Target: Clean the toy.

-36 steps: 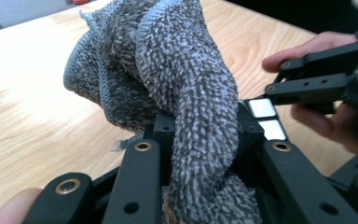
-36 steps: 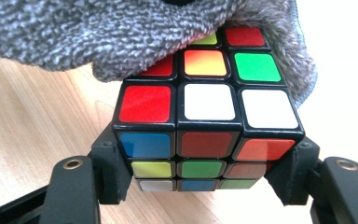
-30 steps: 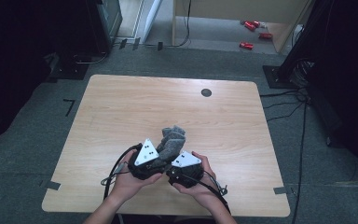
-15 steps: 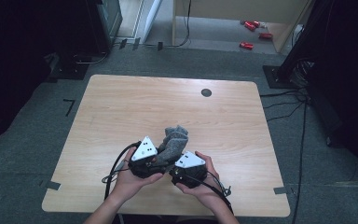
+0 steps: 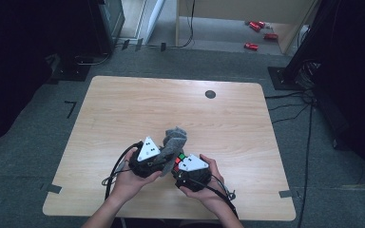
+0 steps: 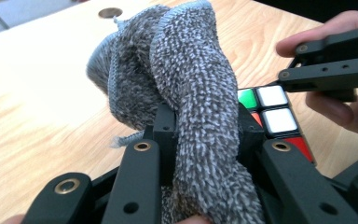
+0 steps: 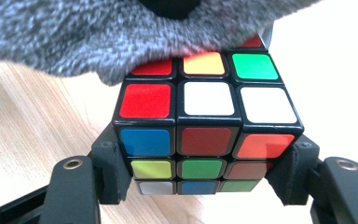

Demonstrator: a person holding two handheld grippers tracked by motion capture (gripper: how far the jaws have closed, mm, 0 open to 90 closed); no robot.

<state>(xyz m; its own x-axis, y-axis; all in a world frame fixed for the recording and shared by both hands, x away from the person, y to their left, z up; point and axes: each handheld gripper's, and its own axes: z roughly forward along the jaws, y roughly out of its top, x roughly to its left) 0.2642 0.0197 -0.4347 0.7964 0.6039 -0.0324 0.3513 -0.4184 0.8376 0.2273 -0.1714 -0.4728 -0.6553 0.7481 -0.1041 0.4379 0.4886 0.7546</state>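
My left tool [image 6: 205, 154] is clamped on the grey sock [image 6: 186, 84], and my right tool [image 7: 200, 186] grips the puzzle cube [image 7: 205, 121] by its sides. Both sit together near the tabletop's [image 5: 123, 109] near edge, sock draping the cube's top.

Two forearms reach in from the bottom edge, each hand wrapped around a gripper, held close together low over the surface. The left gripper [image 5: 145, 159] has its jaws clamped on a grey cloth [image 6: 200, 116] that bulges up between them. The right gripper [image 5: 190, 171] has its jaws pressed against opposite sides of a colour cube [image 7: 205, 135]. The two grippers sit side by side, nearly touching.
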